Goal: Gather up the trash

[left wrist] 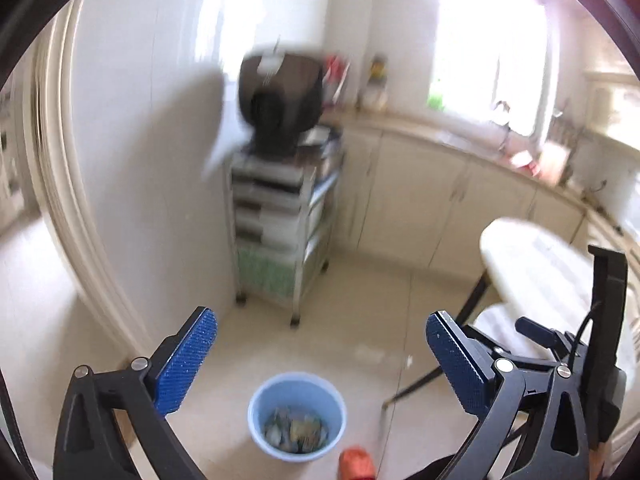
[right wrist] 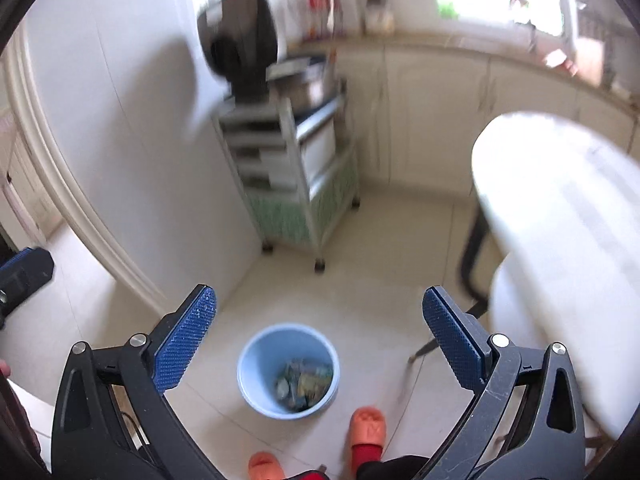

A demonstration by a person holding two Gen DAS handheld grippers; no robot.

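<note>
Both tools, left tool (left wrist: 320,354) and right tool (right wrist: 319,326), jaws wide apart, empty, above blue bin (right wrist: 288,370) holding trash. Drop looks done; next: find more litter.

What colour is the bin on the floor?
Light blue bin, with mixed trash inside; clearest in the right wrist view.

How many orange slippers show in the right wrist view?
2: one slipper on the floor just right of the blue bin, the other slipper at the bottom edge, partly cut off.
</note>
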